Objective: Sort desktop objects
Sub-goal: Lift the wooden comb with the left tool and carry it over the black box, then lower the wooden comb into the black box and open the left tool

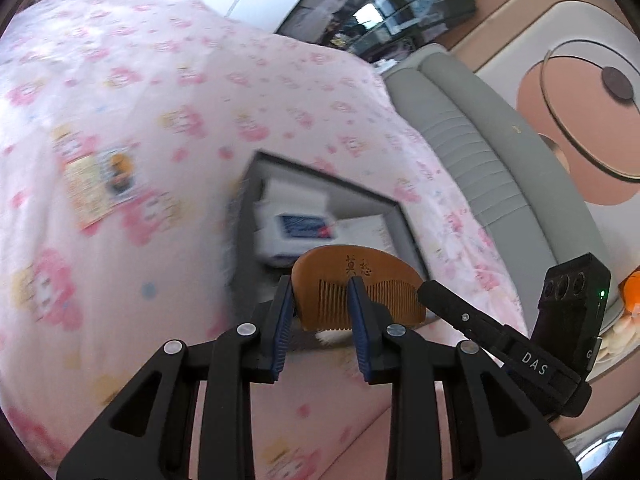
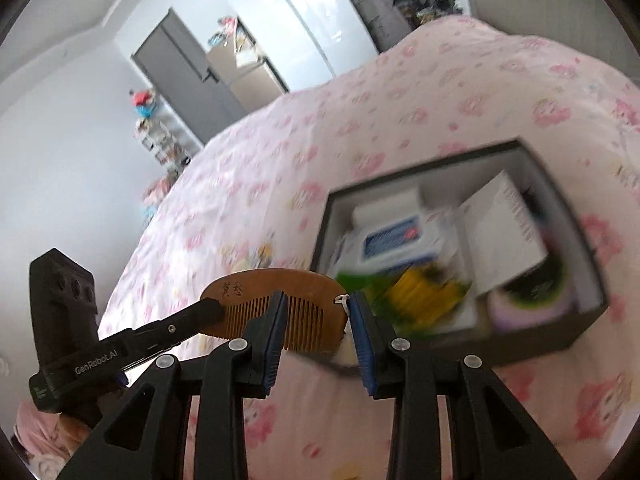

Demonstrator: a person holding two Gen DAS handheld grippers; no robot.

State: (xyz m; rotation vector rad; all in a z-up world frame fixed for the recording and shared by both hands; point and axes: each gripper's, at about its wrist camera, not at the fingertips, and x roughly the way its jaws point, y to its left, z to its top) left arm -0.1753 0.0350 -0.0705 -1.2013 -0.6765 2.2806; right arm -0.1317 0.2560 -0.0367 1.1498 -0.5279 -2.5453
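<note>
Left wrist view: the left gripper (image 1: 320, 304) is grasping the wooden comb (image 1: 352, 280) across its teeth, holding it in the air just in front of the open grey box (image 1: 400, 216) on the pink bed cover (image 1: 160, 120). The right gripper's finger is touching the comb's far end.

Right wrist view: the right gripper (image 2: 318, 316) is pinching the comb (image 2: 280, 292) near its corded end, beside the box (image 2: 592, 280). Both grips should be staying level and releasing together over a free gap inside the box.

You've got a pink floral bedsheet (image 1: 120, 80), grey padded headboard (image 1: 480, 140), grey door (image 2: 180, 76), cluttered white shelf rack (image 2: 160, 136).
</note>
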